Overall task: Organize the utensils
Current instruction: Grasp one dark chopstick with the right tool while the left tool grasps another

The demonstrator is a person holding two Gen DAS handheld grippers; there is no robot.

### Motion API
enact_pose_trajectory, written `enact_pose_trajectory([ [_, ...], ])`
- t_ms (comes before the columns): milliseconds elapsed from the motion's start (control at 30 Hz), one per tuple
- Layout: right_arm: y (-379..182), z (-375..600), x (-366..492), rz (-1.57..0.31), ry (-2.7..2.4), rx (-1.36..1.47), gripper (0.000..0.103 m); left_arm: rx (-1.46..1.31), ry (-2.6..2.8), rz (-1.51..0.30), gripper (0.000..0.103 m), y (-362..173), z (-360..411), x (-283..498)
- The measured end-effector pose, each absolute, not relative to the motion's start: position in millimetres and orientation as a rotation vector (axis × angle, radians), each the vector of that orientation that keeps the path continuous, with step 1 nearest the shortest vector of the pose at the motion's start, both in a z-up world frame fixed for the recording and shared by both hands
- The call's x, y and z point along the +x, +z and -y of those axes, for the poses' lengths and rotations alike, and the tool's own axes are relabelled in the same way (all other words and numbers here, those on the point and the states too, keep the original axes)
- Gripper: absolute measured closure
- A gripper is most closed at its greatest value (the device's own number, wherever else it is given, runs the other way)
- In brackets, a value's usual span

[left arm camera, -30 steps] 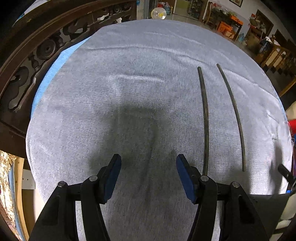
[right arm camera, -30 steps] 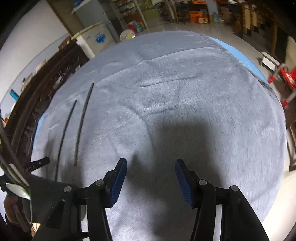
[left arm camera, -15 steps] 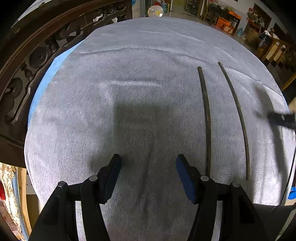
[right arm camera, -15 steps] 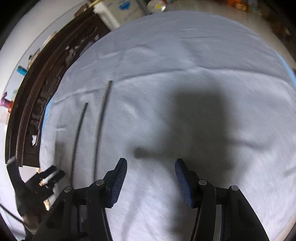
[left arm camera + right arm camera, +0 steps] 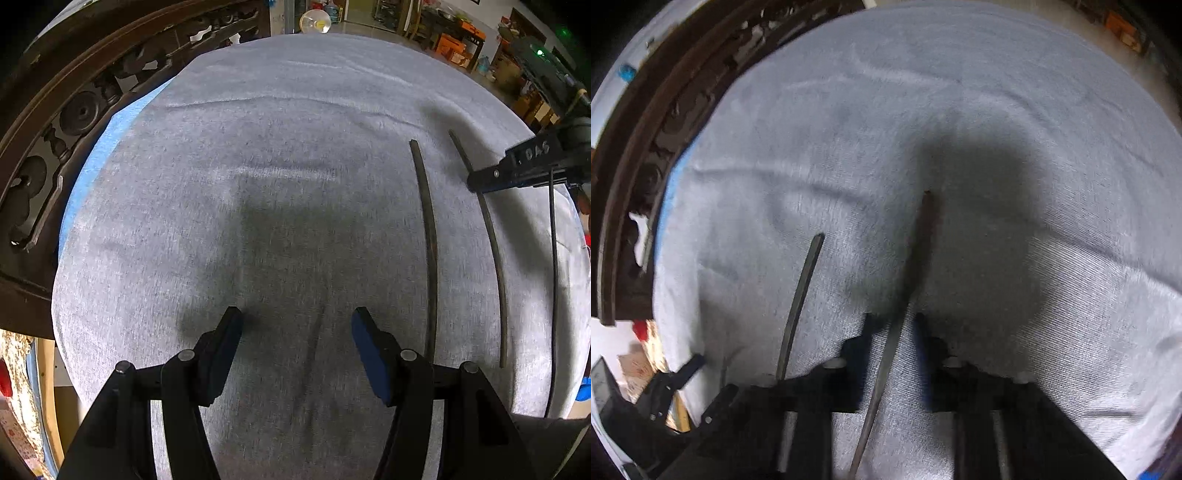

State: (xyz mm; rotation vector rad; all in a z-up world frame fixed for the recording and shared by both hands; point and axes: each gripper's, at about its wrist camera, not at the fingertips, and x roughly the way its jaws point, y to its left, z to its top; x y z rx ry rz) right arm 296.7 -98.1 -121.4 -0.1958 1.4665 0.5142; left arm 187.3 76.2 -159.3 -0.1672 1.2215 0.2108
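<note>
Two thin dark chopsticks lie side by side on a grey cloth (image 5: 258,184). In the left wrist view my left gripper (image 5: 295,325) hovers open over bare cloth, left of the nearer chopstick (image 5: 430,240). My right gripper (image 5: 476,181) reaches in from the right over the far part of the outer chopstick (image 5: 493,251). In the blurred right wrist view the right gripper (image 5: 897,317) has its jaws closing on that chopstick (image 5: 923,236), which runs between the narrow fingers. The other chopstick (image 5: 801,295) lies to its left.
Carved dark wooden furniture (image 5: 55,122) curves along the cloth's left edge, with a blue strip (image 5: 92,166) beneath the cloth. A black cable (image 5: 552,258) hangs from the right gripper over the cloth's right side. Cluttered room and floor lie beyond the far edge.
The right gripper swept left across the cloth to the outer chopstick, and its jaws went from wide apart to narrow around it. The left gripper stayed where it was, open.
</note>
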Motion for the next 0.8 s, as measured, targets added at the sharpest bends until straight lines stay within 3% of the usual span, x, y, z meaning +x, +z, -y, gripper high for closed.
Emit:
enact_pose_trajectory([
  [367,-120.7,125.1,268.4,-1.475,0.426,-0.531,0.097,-0.158,0.123,-1.288,0.041,-143.9,-58.7,251.3],
  [667,-125.4,164.9,261.3,-1.508,0.429,-0.48,0.096,-0.023,0.055,-1.428,0.041,-155.9,-23.5,329.9],
  [767,-121.4,178.9,266.9,-1.516,0.439,-0.461,0.096,0.002,0.052,-1.452,0.047,-161.7,-17.8,344.5],
  [800,-121.5,179.5,268.5,-1.519,0.441,-0.457,0.096,0.006,0.046,-1.46,0.057,-161.8,-16.2,349.6],
])
